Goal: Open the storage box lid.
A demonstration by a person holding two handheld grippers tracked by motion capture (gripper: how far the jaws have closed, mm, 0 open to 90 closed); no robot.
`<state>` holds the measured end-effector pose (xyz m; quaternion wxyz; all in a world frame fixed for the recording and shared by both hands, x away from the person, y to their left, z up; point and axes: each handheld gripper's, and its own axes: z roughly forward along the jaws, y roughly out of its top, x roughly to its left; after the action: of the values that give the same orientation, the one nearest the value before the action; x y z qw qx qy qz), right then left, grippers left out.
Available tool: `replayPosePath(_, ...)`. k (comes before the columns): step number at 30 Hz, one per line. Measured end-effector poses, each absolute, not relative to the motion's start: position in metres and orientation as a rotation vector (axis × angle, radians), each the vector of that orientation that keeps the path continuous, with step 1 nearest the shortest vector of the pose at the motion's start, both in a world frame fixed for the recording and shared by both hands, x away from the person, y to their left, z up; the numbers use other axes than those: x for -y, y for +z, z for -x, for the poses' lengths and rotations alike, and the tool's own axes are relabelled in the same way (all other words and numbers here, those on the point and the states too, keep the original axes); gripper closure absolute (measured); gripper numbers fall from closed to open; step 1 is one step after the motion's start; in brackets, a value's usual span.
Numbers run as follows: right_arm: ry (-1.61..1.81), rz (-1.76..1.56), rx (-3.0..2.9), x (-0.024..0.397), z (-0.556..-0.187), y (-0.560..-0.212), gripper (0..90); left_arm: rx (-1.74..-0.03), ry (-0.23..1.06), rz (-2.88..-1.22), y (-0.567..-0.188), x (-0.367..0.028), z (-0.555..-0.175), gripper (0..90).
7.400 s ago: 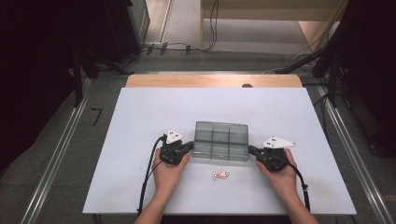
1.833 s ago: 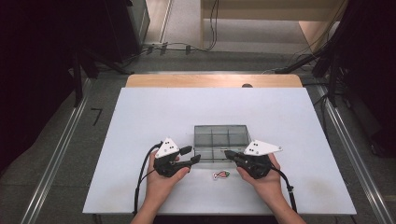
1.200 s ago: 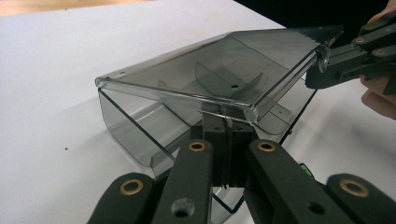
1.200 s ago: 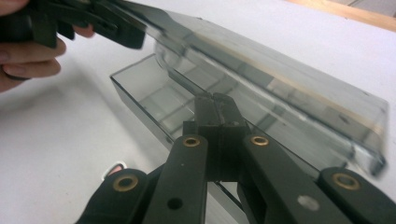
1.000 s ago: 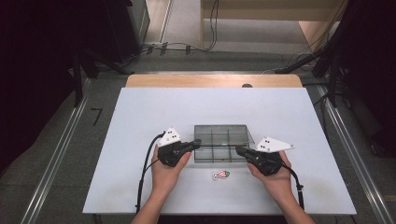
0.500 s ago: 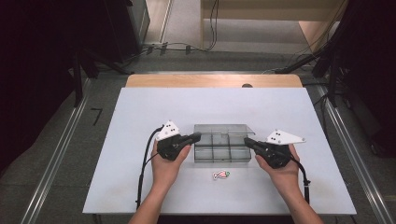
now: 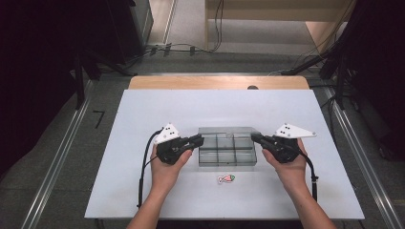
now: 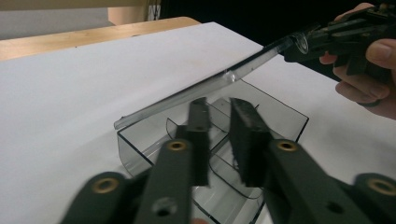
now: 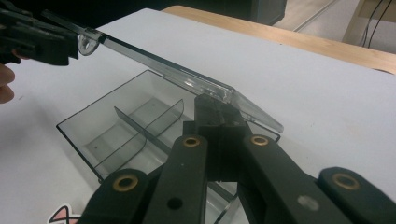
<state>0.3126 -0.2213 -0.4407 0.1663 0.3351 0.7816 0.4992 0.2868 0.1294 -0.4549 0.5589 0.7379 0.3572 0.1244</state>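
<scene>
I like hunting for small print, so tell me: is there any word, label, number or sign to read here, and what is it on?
No readable words or numbers on the table, the box or its lid.
A mark like a "7" stands on the floor left of the table; what it means I cannot tell.
The sticker in front of the box bears a small red and green picture, too small to read any text.

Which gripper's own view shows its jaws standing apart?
The left gripper: a gap separates its jaws; on the right gripper they press together at the lid.
</scene>
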Motion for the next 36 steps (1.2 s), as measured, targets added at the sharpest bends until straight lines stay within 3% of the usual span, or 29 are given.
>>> replayPosePath(3,1.422,-0.951,-2.223,0.22,-0.315,-0.439,88.4,-0.845,0.312,-1.742,-0.456,-0.131,-0.287,51.1)
replayPosePath(11,1.412,-0.947,-2.224,0.218,-0.32,-0.435,88.4,-0.906,0.288,-1.722,-0.46,-0.132,-0.305,16.3)
replayPosePath(15,1.407,-0.938,-2.226,0.217,-0.322,-0.432,88.3,-0.886,0.277,-1.742,-0.457,-0.128,-0.315,2.8)
replayPosePath(17,1.411,-0.938,-2.223,0.217,-0.324,-0.43,88.4,-0.869,0.275,-1.749,-0.454,-0.125,-0.32,0.5)
replayPosePath(25,1.407,-0.945,-2.226,0.216,-0.331,-0.425,88.4,-0.872,0.315,-1.797,-0.45,-0.111,-0.34,1.7)
replayPosePath(36,1.393,-0.962,-2.225,0.216,-0.341,-0.421,88.3,-0.861,0.335,-1.804,-0.446,-0.108,-0.349,36.1)
